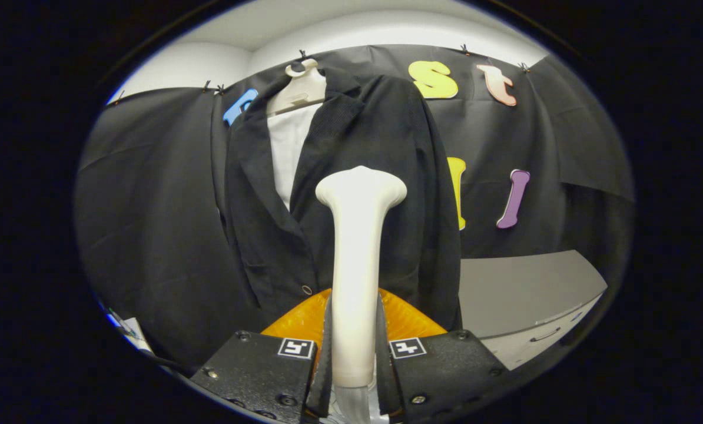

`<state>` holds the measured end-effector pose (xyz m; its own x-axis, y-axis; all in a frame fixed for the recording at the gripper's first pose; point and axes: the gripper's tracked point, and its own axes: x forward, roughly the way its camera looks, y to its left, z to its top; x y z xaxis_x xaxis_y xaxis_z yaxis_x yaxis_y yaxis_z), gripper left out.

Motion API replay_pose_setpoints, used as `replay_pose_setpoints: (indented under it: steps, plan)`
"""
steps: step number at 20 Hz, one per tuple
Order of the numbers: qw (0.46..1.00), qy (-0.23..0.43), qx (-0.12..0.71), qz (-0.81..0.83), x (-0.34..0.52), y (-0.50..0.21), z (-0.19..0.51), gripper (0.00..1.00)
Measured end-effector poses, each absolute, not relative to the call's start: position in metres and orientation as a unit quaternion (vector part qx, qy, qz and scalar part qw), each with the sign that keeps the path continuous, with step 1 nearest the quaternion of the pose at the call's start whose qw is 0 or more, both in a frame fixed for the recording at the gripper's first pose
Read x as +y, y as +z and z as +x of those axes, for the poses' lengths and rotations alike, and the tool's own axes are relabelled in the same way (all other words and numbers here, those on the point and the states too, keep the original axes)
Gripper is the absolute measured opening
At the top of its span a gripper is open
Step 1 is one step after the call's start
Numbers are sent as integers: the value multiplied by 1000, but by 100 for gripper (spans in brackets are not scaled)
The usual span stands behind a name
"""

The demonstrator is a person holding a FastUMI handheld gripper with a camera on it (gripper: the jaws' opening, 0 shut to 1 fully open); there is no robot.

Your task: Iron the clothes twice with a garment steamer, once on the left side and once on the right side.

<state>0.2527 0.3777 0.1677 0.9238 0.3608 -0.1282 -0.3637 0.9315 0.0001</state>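
A white garment steamer (pixel 356 259) stands upright between the fingers of my gripper (pixel 354 347), which is shut on its handle. Its wide head points up and sits in front of the right half of a black jacket (pixel 381 176). The jacket hangs on a pale mannequin form (pixel 299 88) with a white shirt (pixel 287 147) showing between the lapels. The steamer head overlaps the jacket's right front panel; I cannot tell whether it touches the cloth. An orange translucent piece (pixel 410 321) lies just behind the fingers, below the jacket's hem.
A grey cabinet top (pixel 522 288) with a drawer handle (pixel 544 335) lies to the right of the jacket. Black cloth (pixel 151 224) covers the wall behind and to the left. A cable (pixel 163 360) runs low at the left.
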Motion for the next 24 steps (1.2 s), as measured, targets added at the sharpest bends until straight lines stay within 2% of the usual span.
replay_pose_setpoints:
  steps: [24]
  plan:
    - [972,171,161,-34,361,42,253,33]
